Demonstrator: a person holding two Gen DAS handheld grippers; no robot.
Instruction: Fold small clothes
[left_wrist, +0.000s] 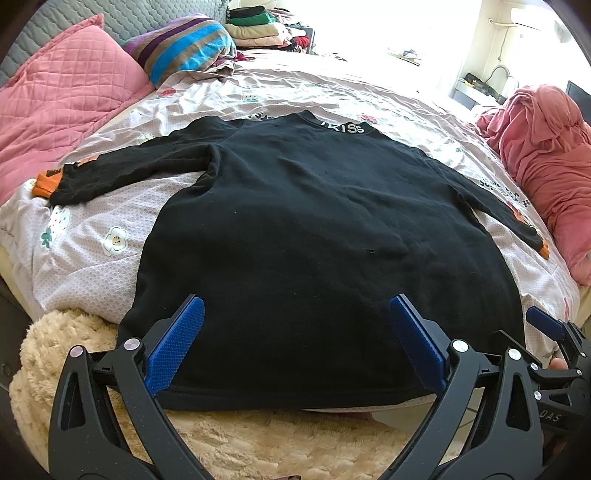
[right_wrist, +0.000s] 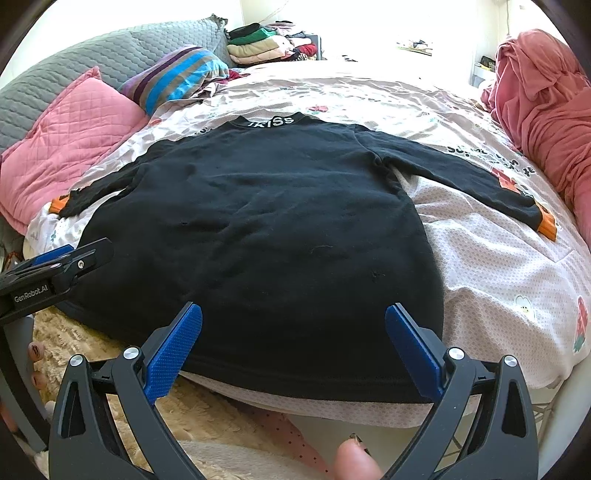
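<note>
A small black long-sleeved top (left_wrist: 303, 229) (right_wrist: 258, 221) lies flat on the bed, hem toward me, white lettering on its collar, orange cuffs on both spread sleeves. My left gripper (left_wrist: 295, 306) hovers open over the hem, its blue pads (left_wrist: 177, 343) wide apart with nothing between them. My right gripper (right_wrist: 293, 314) is likewise open above the hem's right half, and its blue pads (right_wrist: 413, 347) are empty. In the left wrist view the right gripper (left_wrist: 554, 332) shows at the right edge; in the right wrist view the left gripper (right_wrist: 55, 266) shows at the left edge.
The bed has a pale flowered sheet (left_wrist: 92, 251) (right_wrist: 498, 266). Pink quilted pillow (left_wrist: 55, 103), striped cushion (left_wrist: 184, 48) and stacked folded clothes (left_wrist: 258, 26) sit at the head. A pink bundle of cloth (left_wrist: 546, 147) lies on the right. A cream fluffy rug (left_wrist: 258, 435) is below.
</note>
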